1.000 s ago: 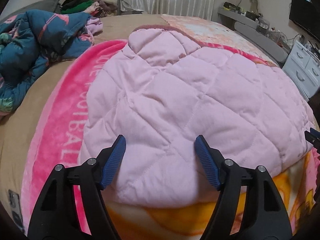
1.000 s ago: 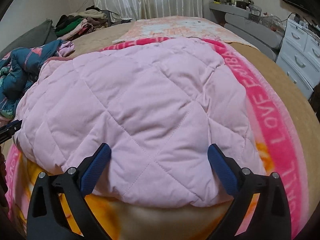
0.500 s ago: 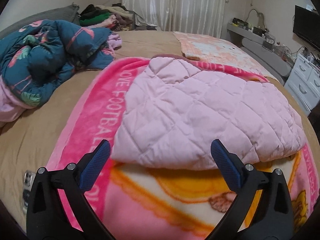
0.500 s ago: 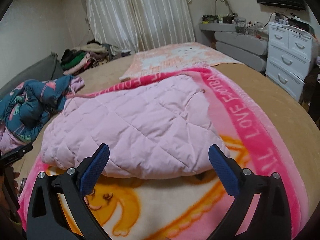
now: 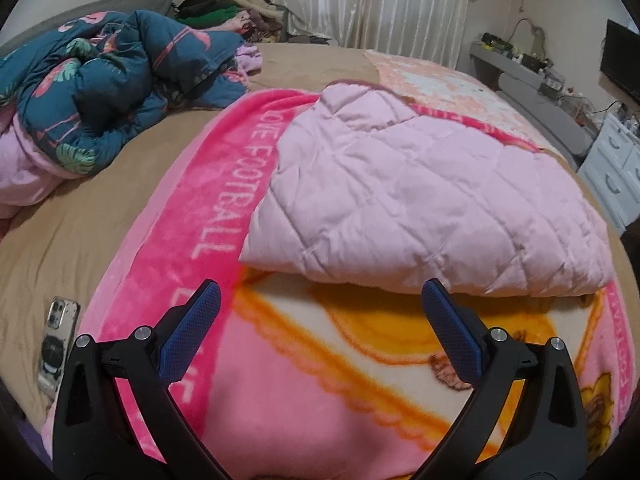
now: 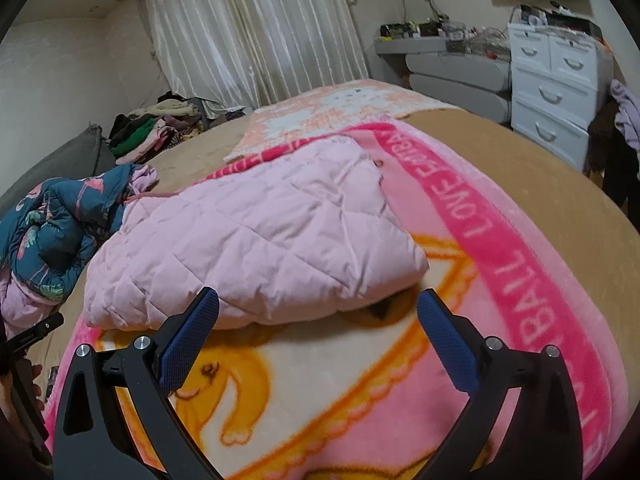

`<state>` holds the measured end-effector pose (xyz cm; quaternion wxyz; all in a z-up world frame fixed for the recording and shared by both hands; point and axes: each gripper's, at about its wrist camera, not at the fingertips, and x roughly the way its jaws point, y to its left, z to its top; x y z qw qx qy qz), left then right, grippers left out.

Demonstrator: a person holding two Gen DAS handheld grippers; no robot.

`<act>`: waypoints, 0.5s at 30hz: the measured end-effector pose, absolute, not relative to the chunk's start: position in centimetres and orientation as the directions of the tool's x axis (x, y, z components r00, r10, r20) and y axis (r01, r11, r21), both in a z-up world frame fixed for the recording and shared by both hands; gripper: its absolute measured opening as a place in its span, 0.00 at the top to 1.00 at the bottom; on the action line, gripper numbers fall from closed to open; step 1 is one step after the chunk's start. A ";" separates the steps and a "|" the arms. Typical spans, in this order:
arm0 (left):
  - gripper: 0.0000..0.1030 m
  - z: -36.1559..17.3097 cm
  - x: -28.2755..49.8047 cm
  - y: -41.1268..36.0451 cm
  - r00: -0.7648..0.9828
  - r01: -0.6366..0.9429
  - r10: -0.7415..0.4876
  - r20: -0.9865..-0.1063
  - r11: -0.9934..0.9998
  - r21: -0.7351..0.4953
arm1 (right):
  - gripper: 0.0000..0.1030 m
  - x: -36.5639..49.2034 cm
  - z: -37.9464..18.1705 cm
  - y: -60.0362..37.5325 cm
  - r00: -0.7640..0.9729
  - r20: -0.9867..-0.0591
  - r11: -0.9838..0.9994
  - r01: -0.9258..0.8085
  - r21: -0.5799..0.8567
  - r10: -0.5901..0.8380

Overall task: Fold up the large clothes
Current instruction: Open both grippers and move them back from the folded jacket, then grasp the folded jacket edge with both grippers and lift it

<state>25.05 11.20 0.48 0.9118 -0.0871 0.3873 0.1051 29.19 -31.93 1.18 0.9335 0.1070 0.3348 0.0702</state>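
Bedroom setting: a wide bed covered in a tan sheet (image 5: 92,216) fills both views, with a bright pink cartoon blanket (image 5: 320,380) spread across its near part. At the bottom of the left wrist view the left gripper (image 5: 320,340) hangs above that blanket, its blue-padded fingers (image 5: 190,332) spread wide with nothing between them. At the bottom of the right wrist view the right gripper (image 6: 318,338) is likewise wide apart and holds nothing, its pads (image 6: 448,344) over the yellow and white cartoon print.

At the lower left of the left view a phone (image 5: 58,344) lies on the sheet just beside the blanket's edge. Beyond both grippers, near the middle of each frame, the folded pale pink quilted garment (image 5: 420,204) lies flat on the blanket, apart from both sets of fingers; a dark pink trim shows at its far edge. White lettering runs along the blanket's hot-pink border (image 6: 496,256) on either side of it.

Farther on, at the left of the frames, a crumpled dark teal floral jacket (image 5: 104,80) is heaped on the sheet. Behind the garment lies a peach patterned cloth (image 6: 340,108). A pile of clothes (image 6: 152,128) sits at the bed's far edge, with pale curtains (image 6: 248,36) behind and white drawers (image 6: 556,84) at the right.
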 end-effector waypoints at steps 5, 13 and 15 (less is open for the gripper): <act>0.09 -0.8 25.4 11.3 0.662 -0.274 0.105 -0.742 0.956 -0.109 | 0.04 29.6 -0.6 -31.9 0.748 -0.638 0.968 -0.024 0.252 0.185; 0.09 -4.0 27.8 12.3 0.615 -0.323 -0.036 -0.788 0.900 -0.293 | 0.04 31.7 -3.5 -31.8 0.702 -0.679 0.940 0.038 0.340 0.217; 0.09 -4.8 28.8 12.6 0.597 -0.350 -0.050 -0.801 0.882 -0.316 | 0.04 32.4 -4.1 -31.7 0.695 -0.681 0.929 0.053 0.367 0.229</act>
